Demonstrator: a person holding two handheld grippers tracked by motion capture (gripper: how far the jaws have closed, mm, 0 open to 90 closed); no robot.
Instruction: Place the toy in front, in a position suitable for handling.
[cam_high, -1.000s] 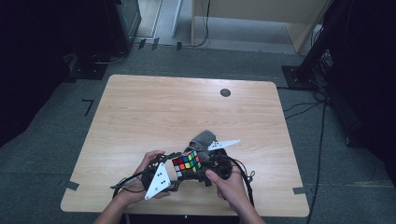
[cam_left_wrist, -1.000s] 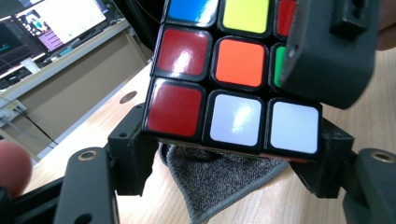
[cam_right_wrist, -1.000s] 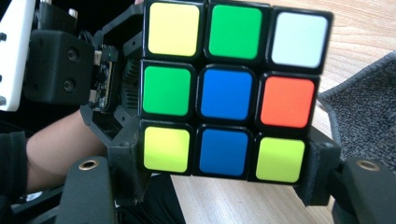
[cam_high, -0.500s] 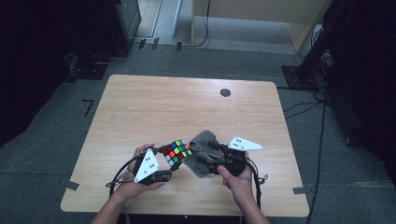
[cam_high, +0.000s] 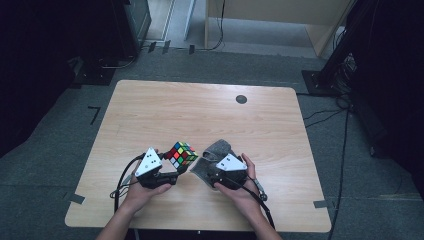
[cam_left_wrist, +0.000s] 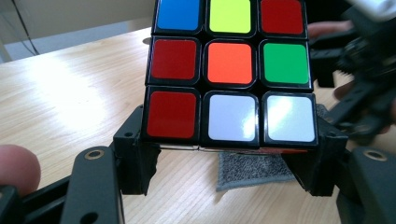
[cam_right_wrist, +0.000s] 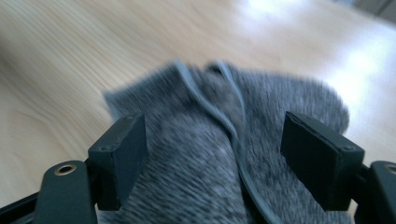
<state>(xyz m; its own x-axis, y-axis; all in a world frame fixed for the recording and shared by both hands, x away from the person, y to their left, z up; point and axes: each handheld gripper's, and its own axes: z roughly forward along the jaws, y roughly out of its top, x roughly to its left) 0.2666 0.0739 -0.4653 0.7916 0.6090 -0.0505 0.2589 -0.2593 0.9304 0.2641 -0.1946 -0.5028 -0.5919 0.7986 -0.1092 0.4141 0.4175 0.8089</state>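
The left gripper (cam_left_wrist: 229, 163) is clamping its two black fingers (cam_left_wrist: 135, 158) against the lower side edges of a Rubik's cube (cam_left_wrist: 229, 70), which is sitting squarely between them and is lifted clear of the counter (cam_left_wrist: 70, 93); the face turned toward the camera is showing red, orange, green, white, blue and yellow stickers. The right gripper (cam_right_wrist: 224, 158) is spreading its fingers (cam_right_wrist: 119, 158) wide, with a folded grey cloth (cam_right_wrist: 205, 154) lying between them; whether the pads are touching the cloth cannot be told through the blur. In the high view, the cube (cam_high: 181, 154) is hovering just left of the cloth (cam_high: 212, 155), which is lying on the wooden counter (cam_high: 200, 110) near its front edge, and both hands are gripping their tools close together.
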